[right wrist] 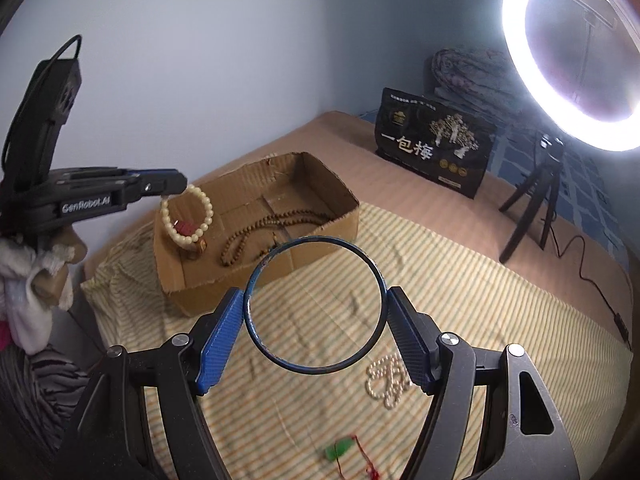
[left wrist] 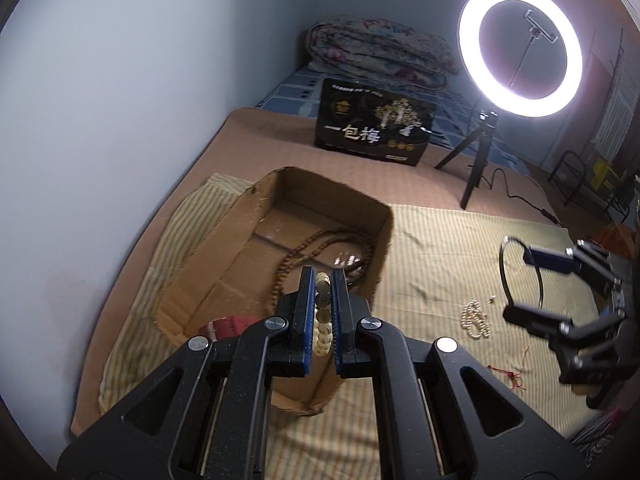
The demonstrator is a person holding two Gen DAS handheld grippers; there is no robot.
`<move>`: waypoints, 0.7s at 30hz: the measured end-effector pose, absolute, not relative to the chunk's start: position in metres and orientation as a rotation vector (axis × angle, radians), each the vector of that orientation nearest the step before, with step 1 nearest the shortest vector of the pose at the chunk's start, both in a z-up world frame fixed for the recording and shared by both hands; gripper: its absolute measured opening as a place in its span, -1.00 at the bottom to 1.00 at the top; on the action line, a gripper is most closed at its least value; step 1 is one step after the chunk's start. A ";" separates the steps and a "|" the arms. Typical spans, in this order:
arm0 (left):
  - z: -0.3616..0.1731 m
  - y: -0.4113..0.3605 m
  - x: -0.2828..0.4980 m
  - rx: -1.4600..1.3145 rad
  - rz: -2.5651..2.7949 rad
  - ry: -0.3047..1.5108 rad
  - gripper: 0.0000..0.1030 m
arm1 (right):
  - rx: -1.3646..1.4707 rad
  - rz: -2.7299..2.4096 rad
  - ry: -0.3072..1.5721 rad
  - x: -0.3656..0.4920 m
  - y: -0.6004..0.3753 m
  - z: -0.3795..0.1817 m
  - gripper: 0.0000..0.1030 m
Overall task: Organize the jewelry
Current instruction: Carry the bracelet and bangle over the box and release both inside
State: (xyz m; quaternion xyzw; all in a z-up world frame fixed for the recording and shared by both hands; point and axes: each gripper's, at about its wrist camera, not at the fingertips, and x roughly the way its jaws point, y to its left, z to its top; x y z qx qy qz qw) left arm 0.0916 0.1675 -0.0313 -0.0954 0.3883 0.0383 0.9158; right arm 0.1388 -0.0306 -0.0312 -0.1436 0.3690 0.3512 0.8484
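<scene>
My left gripper (left wrist: 323,276) is shut on a cream bead bracelet (left wrist: 322,320), which hangs over the near end of an open cardboard box (left wrist: 384,236). In the right wrist view that left gripper (right wrist: 172,186) dangles the cream bead bracelet (right wrist: 208,204) above the cardboard box (right wrist: 320,184). A brown bead necklace (right wrist: 256,232) lies coiled inside the box. My right gripper (right wrist: 316,308) is shut on a thin dark blue bangle (right wrist: 320,240), held above the striped cloth (right wrist: 460,300). A pearl bracelet (right wrist: 384,380) and a green pendant on red string (right wrist: 338,450) lie on the cloth.
A lit ring light on a tripod (left wrist: 520,48) stands at the back right, its cable (left wrist: 516,196) trailing across the bed. A black snack bag (left wrist: 372,128) and a folded quilt (left wrist: 376,52) sit behind the box. The wall (left wrist: 120,100) runs along the left. A red item (right wrist: 186,228) lies in the box.
</scene>
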 end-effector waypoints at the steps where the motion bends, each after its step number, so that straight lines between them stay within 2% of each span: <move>1: -0.032 0.171 0.091 -0.201 0.082 0.802 -0.90 | -0.310 0.744 0.775 0.142 -0.024 -0.031 0.39; 21: -0.057 0.199 0.092 -0.263 0.102 0.869 -0.90 | -0.387 0.815 0.813 0.183 0.080 -0.061 0.39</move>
